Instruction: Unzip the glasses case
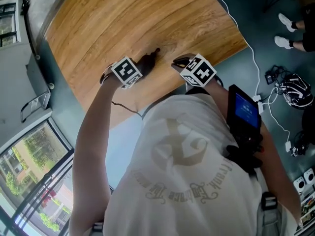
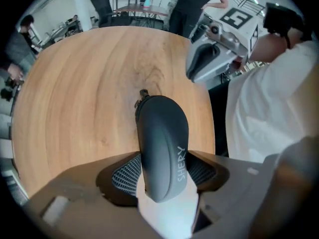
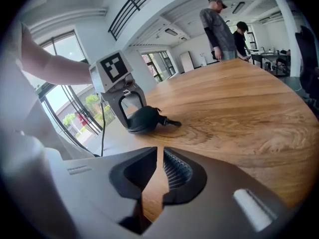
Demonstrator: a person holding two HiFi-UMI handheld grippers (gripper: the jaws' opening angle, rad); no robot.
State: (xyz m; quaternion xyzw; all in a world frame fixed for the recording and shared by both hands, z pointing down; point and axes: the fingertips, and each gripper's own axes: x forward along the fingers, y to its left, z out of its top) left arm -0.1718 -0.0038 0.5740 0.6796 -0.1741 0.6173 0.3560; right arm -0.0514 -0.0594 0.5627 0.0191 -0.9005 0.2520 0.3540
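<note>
On the wooden table (image 1: 123, 23), the glasses case (image 2: 162, 143) is best kept pinned flat by the left gripper (image 2: 164, 176). The small zip pull (image 3: 172, 123) should be met squarely by the right gripper (image 3: 159, 169), whose jaws are parted by a sliver with nothing between them. The case's near end is pinched between the left pads. The pull, at the far end, is seen well clear of the right jaws.
</note>
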